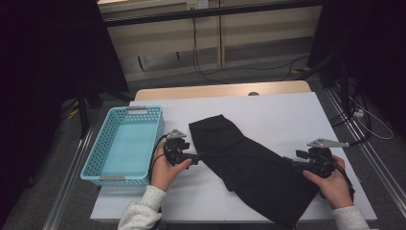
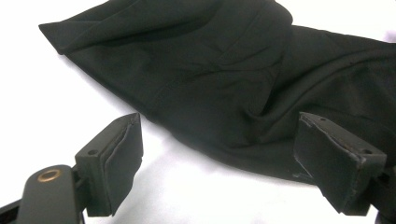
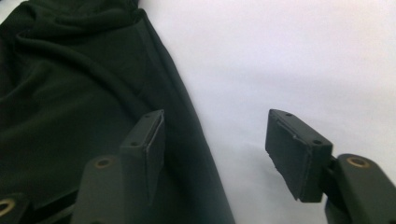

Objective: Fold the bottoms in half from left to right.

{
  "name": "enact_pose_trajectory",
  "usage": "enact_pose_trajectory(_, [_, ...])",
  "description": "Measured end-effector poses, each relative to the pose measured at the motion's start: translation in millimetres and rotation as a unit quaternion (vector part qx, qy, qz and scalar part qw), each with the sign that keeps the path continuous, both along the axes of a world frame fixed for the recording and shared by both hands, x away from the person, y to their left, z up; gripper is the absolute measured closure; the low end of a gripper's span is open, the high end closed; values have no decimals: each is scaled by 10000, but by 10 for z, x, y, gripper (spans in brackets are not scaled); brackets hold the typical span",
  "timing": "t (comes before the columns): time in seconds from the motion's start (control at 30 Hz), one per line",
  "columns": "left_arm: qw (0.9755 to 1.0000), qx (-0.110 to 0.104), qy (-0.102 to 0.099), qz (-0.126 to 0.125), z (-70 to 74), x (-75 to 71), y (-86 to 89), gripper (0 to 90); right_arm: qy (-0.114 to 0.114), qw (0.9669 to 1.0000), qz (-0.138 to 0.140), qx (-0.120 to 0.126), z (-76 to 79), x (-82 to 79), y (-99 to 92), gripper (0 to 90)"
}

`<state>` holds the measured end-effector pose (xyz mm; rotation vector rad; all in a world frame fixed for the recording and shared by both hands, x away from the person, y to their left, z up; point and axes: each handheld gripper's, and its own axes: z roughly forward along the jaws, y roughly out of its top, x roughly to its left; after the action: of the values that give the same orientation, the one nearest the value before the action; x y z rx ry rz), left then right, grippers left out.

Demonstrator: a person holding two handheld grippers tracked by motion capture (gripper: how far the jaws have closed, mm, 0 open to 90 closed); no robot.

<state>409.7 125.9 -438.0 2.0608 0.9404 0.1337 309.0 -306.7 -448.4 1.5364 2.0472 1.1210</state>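
Note:
A black garment [image 1: 249, 163] lies crumpled and slanting across the white table [image 1: 287, 115], from the middle toward the front right. My left gripper [image 1: 194, 158] rests at the cloth's left edge. In the left gripper view the left gripper [image 2: 219, 163] is open, with the garment's hem [image 2: 210, 154] just beyond the jaws. My right gripper [image 1: 293, 162] sits at the cloth's right edge. In the right gripper view the right gripper [image 3: 215, 149] is open; one jaw is over the garment [image 3: 70, 93], the other over bare table, and the cloth's edge runs between them.
A light blue perforated basket [image 1: 95, 153] stands at the table's left side, close to my left hand. A wooden strip [image 1: 220, 90] borders the far edge. Cables lie on the floor beyond and to the right.

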Motion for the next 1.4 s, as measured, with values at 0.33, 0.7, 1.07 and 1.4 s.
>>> enact_pose_trajectory(0.33, [10000, 34, -23, 22, -4, -12, -1, 162, 184, 9994, 181, -210, -95, -63, 86, 481])
enact_pose_trajectory(0.7, [9999, 10, -52, 148, 7, -4, 36, 163, 134, 9979, 405, -478, -96, -81, 202, 603])
enact_pose_trajectory(1.07, [9998, 18, -6, 208, -35, 49, 1, 165, 261, 9973, 663, -174, -101, -111, 202, 851])
enact_pose_trajectory(1.4, [9990, 80, -18, 432, -75, 150, -22, 175, 331, 9965, 745, -202, -65, -115, 73, 879])
